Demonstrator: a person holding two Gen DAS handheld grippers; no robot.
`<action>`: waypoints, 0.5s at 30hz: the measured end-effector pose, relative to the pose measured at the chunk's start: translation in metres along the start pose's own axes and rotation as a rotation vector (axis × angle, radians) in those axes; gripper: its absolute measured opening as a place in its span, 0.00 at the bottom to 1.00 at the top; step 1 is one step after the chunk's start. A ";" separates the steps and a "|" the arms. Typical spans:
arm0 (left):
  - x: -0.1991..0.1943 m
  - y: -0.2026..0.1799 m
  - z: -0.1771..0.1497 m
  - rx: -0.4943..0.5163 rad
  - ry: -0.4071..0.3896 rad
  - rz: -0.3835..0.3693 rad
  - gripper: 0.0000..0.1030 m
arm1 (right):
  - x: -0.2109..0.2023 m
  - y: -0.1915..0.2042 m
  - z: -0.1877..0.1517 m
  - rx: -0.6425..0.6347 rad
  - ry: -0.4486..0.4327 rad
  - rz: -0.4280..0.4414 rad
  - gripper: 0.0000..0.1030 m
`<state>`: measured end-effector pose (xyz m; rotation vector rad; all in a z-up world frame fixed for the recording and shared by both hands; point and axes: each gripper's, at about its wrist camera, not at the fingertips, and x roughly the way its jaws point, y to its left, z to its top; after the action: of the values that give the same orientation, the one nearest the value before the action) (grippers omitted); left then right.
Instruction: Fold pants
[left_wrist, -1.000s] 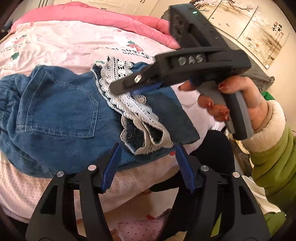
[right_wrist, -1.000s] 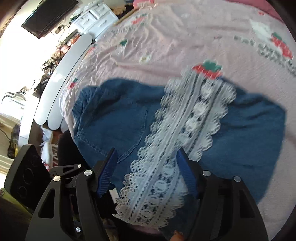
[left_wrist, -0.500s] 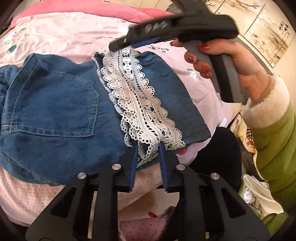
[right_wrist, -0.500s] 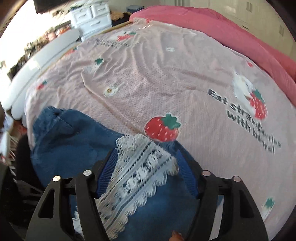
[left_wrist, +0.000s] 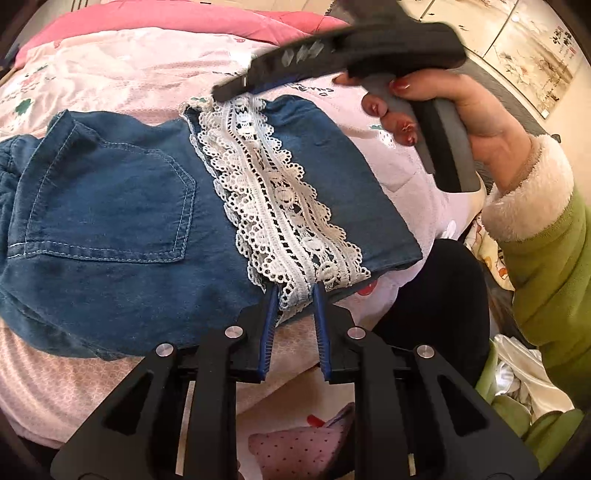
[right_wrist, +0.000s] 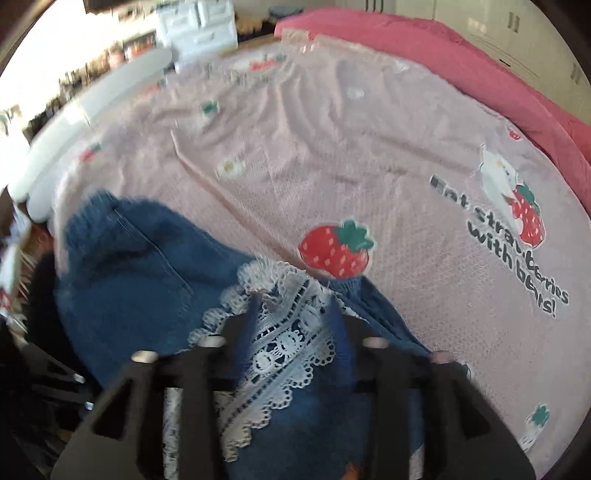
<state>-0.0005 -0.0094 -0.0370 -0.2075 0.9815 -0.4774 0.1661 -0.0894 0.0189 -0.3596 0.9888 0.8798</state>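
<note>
Blue denim pants (left_wrist: 110, 206) with a white lace hem (left_wrist: 273, 192) lie folded on a pink bed. My left gripper (left_wrist: 295, 291) is shut on the near end of the lace hem at the bed's edge. My right gripper (left_wrist: 236, 86), held in a hand in a green sleeve, sits at the far end of the lace. In the right wrist view my right gripper (right_wrist: 291, 302) has its jaws narrowed around the lace hem (right_wrist: 284, 343) over the denim (right_wrist: 140, 280). That view is blurred.
The pink strawberry-print bedspread (right_wrist: 332, 147) stretches beyond the pants, with a darker pink quilt (right_wrist: 461, 62) along the far side. White drawers (right_wrist: 199, 26) stand beyond the bed. A black clothed leg (left_wrist: 436, 302) is by the bed edge.
My left gripper closed on the near end of the lace hem. My right gripper moved to the far end of the lace and narrowed its jaws around it. The hem now lies straighter.
</note>
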 end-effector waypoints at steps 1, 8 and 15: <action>0.000 -0.001 -0.001 0.005 -0.001 -0.001 0.18 | -0.003 0.001 0.002 -0.003 -0.007 -0.004 0.52; -0.001 -0.012 -0.006 0.048 0.004 0.007 0.36 | 0.016 0.028 0.012 -0.098 0.049 -0.056 0.52; 0.009 -0.005 -0.001 0.038 -0.002 0.048 0.13 | 0.050 0.025 0.013 -0.119 0.141 -0.118 0.19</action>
<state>0.0017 -0.0176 -0.0421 -0.1496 0.9728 -0.4518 0.1665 -0.0418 -0.0133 -0.5824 1.0365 0.8164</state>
